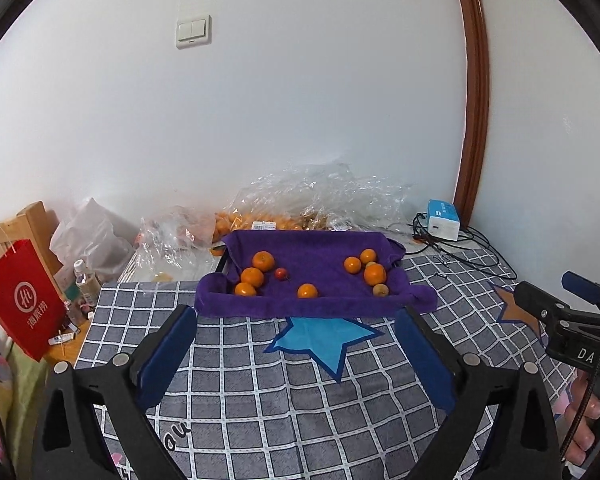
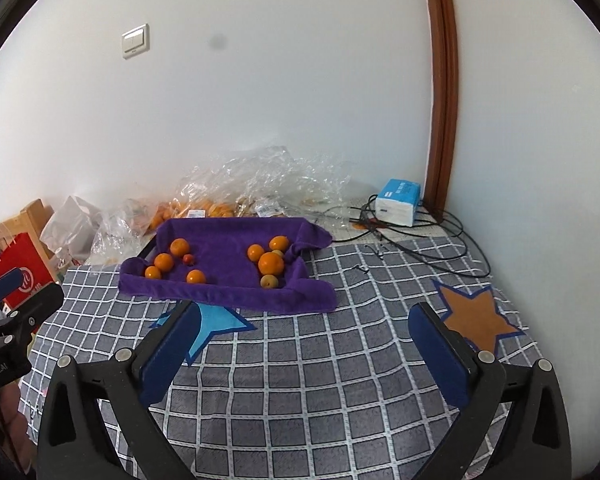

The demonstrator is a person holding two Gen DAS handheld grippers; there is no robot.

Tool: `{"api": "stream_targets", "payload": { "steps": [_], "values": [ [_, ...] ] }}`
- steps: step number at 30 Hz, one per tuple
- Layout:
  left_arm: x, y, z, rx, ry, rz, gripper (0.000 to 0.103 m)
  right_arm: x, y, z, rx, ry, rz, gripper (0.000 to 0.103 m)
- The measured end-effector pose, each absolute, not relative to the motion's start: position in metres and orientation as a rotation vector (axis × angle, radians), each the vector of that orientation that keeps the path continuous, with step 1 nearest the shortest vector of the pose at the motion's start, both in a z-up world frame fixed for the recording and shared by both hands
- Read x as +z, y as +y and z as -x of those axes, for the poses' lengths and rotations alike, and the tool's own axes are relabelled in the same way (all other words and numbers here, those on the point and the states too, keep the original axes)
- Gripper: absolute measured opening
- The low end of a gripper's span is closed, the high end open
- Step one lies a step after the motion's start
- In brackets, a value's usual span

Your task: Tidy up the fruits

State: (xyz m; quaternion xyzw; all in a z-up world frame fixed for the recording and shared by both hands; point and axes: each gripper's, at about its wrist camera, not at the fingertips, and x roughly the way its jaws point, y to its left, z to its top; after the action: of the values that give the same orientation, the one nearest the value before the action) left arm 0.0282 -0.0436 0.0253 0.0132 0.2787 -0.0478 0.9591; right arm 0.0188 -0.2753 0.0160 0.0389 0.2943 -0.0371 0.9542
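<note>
A tray draped with a purple towel point(image 1: 320, 258) point(image 2: 224, 252) sits at the far side of the checked cloth. Several oranges lie in it: one group at the left point(image 1: 253, 276) point(image 2: 164, 262), another at the right point(image 1: 375, 274) point(image 2: 271, 263). A small red fruit point(image 1: 281, 274) point(image 2: 187, 259) lies by the left group and a small yellowish fruit point(image 1: 380, 290) point(image 2: 269, 281) at the right front. My left gripper point(image 1: 296, 350) is open and empty, short of the tray. My right gripper point(image 2: 306, 350) is open and empty, further right.
Clear plastic bags with more oranges point(image 1: 260, 220) point(image 2: 204, 208) lie behind the tray. A blue-white tissue pack point(image 1: 443, 218) point(image 2: 398, 202) and black cables point(image 2: 440, 236) sit at the back right. A red paper bag point(image 1: 20, 308) and bottles stand left. The cloth shows blue point(image 1: 328, 340) and brown stars point(image 2: 476, 320).
</note>
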Motion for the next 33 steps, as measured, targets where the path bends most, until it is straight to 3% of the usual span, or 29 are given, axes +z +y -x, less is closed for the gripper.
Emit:
{"api": "stream_targets", "payload": {
  "steps": [33],
  "values": [
    [0.026,-0.038,-0.018,-0.071,0.558,-0.013,0.100,0.009,-0.267,-0.009,-0.082,0.612,-0.049,0.102]
  ]
}}
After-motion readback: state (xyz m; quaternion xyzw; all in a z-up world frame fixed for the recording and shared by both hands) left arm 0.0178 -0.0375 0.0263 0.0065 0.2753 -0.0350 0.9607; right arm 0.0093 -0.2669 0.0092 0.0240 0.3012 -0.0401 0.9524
